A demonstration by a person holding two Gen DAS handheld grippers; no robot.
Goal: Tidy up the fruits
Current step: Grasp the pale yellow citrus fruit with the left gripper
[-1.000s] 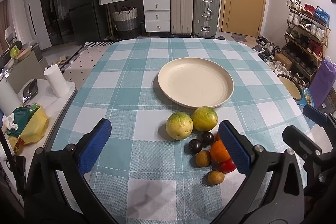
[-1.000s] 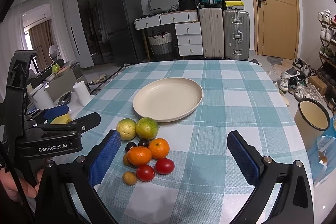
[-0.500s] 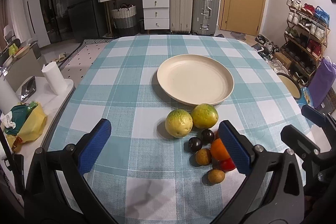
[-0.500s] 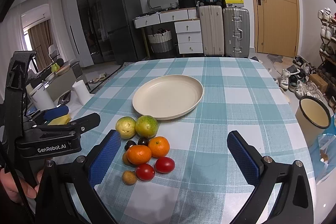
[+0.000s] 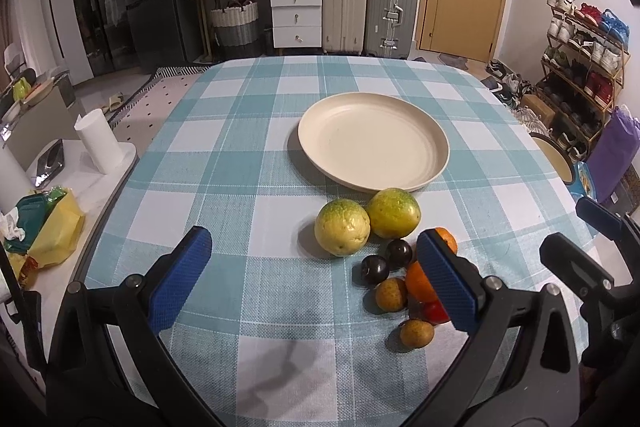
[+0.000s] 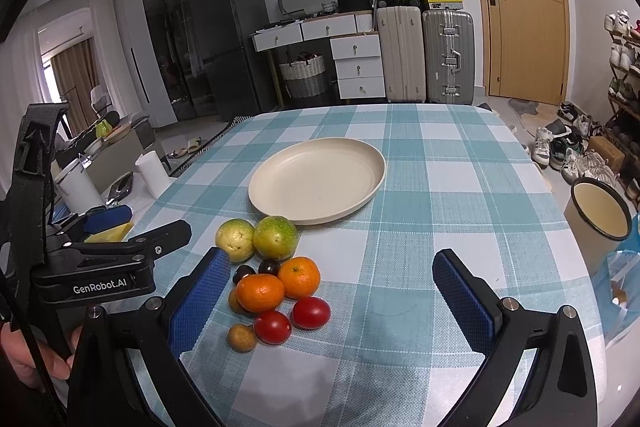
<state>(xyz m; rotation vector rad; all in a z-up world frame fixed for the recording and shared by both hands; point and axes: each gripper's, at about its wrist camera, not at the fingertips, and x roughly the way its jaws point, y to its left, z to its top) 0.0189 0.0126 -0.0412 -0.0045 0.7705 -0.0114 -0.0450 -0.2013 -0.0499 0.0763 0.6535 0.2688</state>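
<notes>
A cream plate (image 5: 434, 169) (image 6: 372, 183) sits empty on the checked tablecloth. In front of it lies a cluster of fruit: two yellow-green guavas (image 5: 342, 231) (image 6: 275, 237), two dark plums (image 5: 375, 269) (image 6: 269, 266), two oranges (image 6: 260, 293) (image 5: 418, 281), two red tomatoes (image 6: 311, 312), and small brown fruits (image 5: 417, 333) (image 6: 241, 337). My left gripper (image 5: 316, 283) is open and empty, hovering before the guavas. My right gripper (image 6: 332, 301) is open and empty, above the oranges and tomatoes. The left gripper also shows in the right wrist view (image 6: 120, 247).
A low side table with a paper roll (image 5: 97, 141) and yellow bag (image 5: 56, 227) stands left of the table. A cream bin (image 6: 598, 211) stands at the right. Suitcases (image 5: 390, 11), drawers and a shoe rack (image 5: 580, 59) are behind.
Both grippers have dipped slightly toward the table; the plate and fruit appear a little lower and closer. Nothing on the table has moved.
</notes>
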